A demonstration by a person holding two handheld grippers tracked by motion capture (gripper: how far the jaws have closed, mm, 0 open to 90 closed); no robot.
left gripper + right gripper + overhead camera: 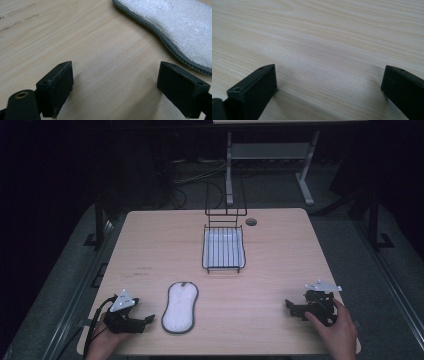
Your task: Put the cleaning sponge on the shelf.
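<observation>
Both tongs, left [148, 319] and right [288, 303], are resting open and empty on the bench [150, 245], the left's tips pointing toward the white microfibre pad [179, 307], seemingly readying a pickup.

The high view looks forward and down over the whole pale wooden table [150, 250]. Both gripper views skim that tabletop closely; the left one shares the white, grey-edged oval pad [175, 27].
</observation>
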